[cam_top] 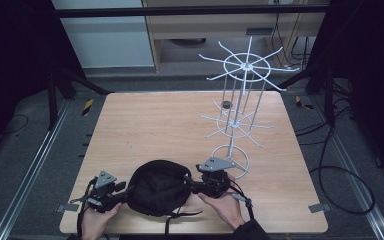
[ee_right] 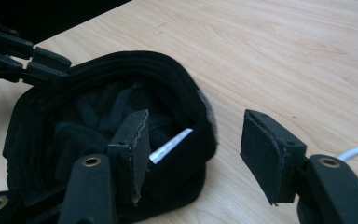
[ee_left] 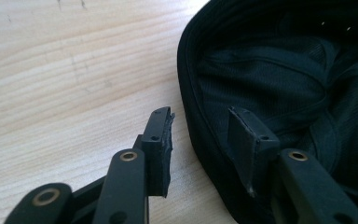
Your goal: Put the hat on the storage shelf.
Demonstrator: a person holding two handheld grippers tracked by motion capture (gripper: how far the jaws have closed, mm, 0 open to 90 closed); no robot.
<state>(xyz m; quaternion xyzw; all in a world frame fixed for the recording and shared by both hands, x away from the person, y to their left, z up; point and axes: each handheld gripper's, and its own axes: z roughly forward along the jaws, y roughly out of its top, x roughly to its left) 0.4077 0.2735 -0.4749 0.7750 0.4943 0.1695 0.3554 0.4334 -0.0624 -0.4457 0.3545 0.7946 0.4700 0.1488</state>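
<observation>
While grippers flank hat (cam_top: 157, 187), wire rack (cam_top: 240, 115) behind, possibly clear

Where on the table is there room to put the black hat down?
The widest bare wood is the far left of the table, between the wire rack and the left edge. The near edge is crowded: the black hat sits between the left gripper and right gripper. The rack's base fills the right-middle.
</observation>
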